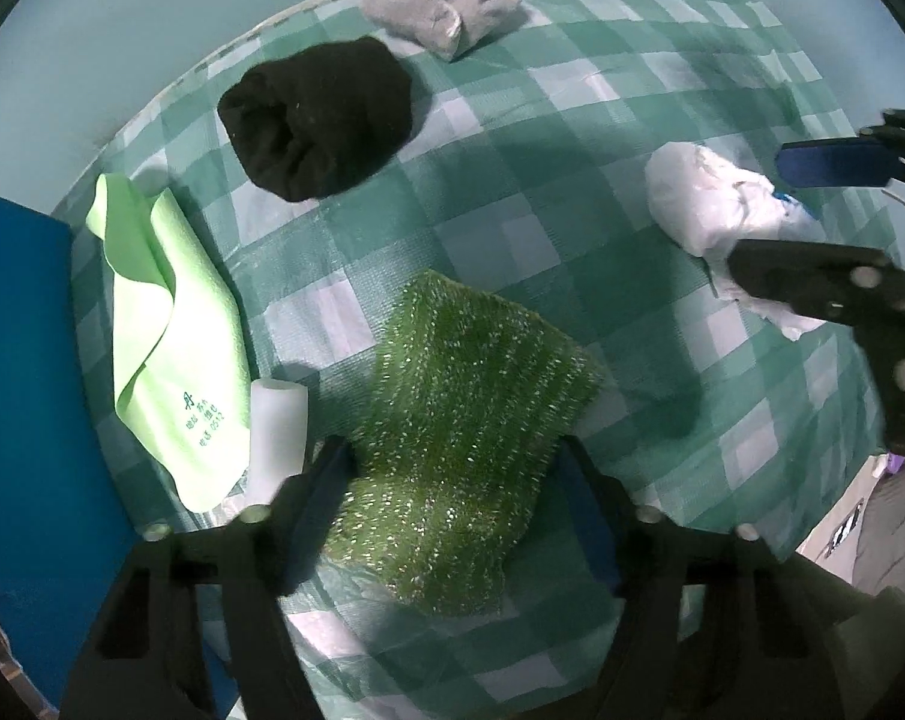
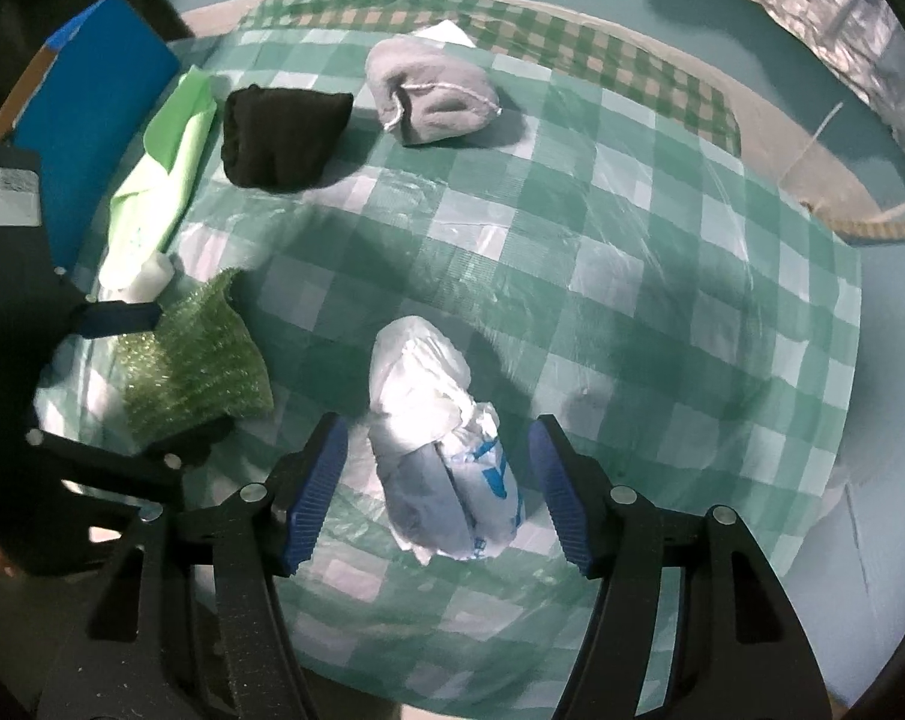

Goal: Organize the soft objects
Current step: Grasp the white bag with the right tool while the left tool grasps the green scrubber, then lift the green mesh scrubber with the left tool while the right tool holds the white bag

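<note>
A green glittery scrubbing cloth point(image 1: 452, 372) lies on the checked tablecloth point(image 1: 572, 138). My left gripper point(image 1: 452, 450) points down over it, and both pads press its sides, so the cloth buckles between them. In the right wrist view the same left gripper point(image 2: 158, 378) holds the scrubbing cloth point(image 2: 200, 354). A crumpled white plastic bag with blue print point(image 2: 428, 420) sits between the fingers of my right gripper point(image 2: 437, 426), which is open with a gap on each side. The left wrist view shows the bag point(image 1: 704, 204) under the right gripper point(image 1: 812, 222).
A black rolled sock point(image 1: 320, 120) and a grey rolled towel point(image 1: 440, 0) lie at the far side. A light green cloth point(image 1: 164, 330) and a white foam cylinder point(image 1: 275, 432) rest by a blue box point(image 1: 20, 390) on the left.
</note>
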Available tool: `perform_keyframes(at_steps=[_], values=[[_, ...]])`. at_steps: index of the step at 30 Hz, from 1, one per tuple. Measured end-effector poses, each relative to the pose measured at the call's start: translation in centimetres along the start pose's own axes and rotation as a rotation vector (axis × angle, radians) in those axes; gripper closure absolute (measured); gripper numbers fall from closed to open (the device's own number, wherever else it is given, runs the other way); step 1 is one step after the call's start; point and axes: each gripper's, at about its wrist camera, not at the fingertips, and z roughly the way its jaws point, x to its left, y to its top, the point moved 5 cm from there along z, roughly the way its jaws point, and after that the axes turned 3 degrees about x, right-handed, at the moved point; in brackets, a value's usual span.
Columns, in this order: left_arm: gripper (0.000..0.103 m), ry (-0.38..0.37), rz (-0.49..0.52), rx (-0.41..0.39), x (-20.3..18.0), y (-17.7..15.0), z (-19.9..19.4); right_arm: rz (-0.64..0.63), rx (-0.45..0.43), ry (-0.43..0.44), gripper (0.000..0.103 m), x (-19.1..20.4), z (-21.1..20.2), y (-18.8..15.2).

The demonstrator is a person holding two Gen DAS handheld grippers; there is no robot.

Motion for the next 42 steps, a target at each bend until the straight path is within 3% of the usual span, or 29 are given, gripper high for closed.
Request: perform_keyframes(at_steps=[2, 4, 7, 11, 14, 18, 27, 42], values=[[0.057, 0.001, 0.010, -0.011, -0.3, -0.6, -0.2, -0.013, 0.004, -0.012, 0.039, 0.1, 0.4, 0.0], [0.079, 0.003, 0.018, -0.021, -0.4, -0.7, -0.6, -0.024, 0.015, -0.026, 0.039, 0.1, 0.9, 0.0], [0.091, 0.007, 0.020, -0.031, -0.6, -0.9, -0.8, -0.032, 0.028, -0.032, 0.039, 0.2, 1.6, 0.0], [0.092, 0.007, 0.007, -0.032, -0.3, -0.9, -0.9, -0.037, 0.044, -0.026, 0.039, 0.4, 2.5, -0.2], [0.092, 0.027, 0.013, -0.042, 0.6, -2.0, -1.7, -0.028, 0.045, -0.018, 0.056, 0.4, 3.0, -0.3], [0.092, 0.072, 0.019, -0.070, 0.6, -3.2, -2.8, -0.016, 0.026, -0.011, 0.061, 0.7, 2.6, -0.6], [0.092, 0.091, 0.008, -0.124, 0.1, -5.2, -5.6, 0.024, -0.016, 0.018, 0.061, 1.3, 0.1, -0.8], [0.092, 0.076, -0.138, -0.185, 4.5, -6.7, -10.0, -0.003, -0.074, 0.057, 0.061, 4.3, -5.8, 0.0]])
